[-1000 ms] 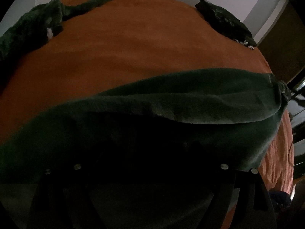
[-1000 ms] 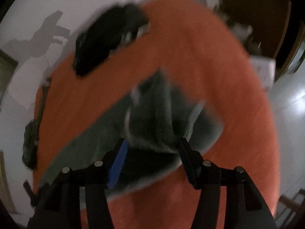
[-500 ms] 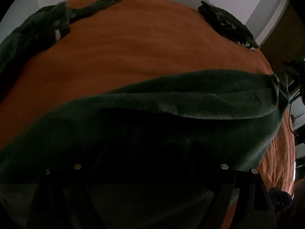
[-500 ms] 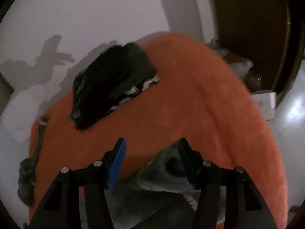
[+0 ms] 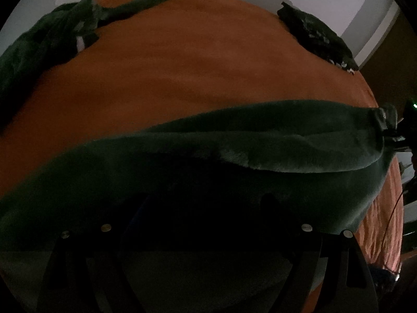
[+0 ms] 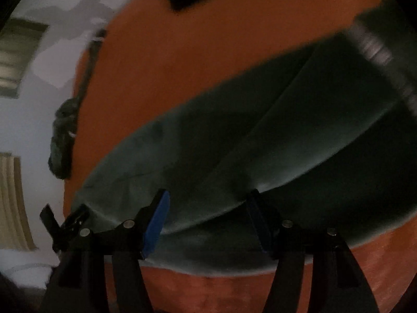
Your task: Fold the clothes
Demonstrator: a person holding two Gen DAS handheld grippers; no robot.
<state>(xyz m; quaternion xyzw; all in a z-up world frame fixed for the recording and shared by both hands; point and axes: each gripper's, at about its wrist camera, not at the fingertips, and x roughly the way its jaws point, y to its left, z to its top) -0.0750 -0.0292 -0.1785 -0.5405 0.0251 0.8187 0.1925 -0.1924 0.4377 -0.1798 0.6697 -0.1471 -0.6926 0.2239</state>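
Note:
A dark green fleece garment (image 5: 234, 140) lies across the orange bed cover (image 5: 195, 65), folded lengthwise with a long fold edge. In the left wrist view my left gripper (image 5: 203, 203) hangs over its near, shadowed part, jaws wide apart; the gloom hides any contact. In the right wrist view the same garment (image 6: 260, 130) runs slantwise, with a ribbed band (image 6: 378, 52) at the upper right. My right gripper (image 6: 208, 203) sits just above the fold edge. Its jaws are opening, and the blue pad (image 6: 156, 221) stands off the cloth, which lies below the gap.
A rumpled dark green garment (image 5: 52, 39) with white stripes lies at the bed's far left, and a black folded garment (image 5: 318, 36) at the far right corner. A pale wall stands behind. The bed edge and floor show under both grippers.
My right gripper swung down and across the bed, from facing the black garment to hovering over the green one. The cloth it carried now lies flat. The left gripper stayed put.

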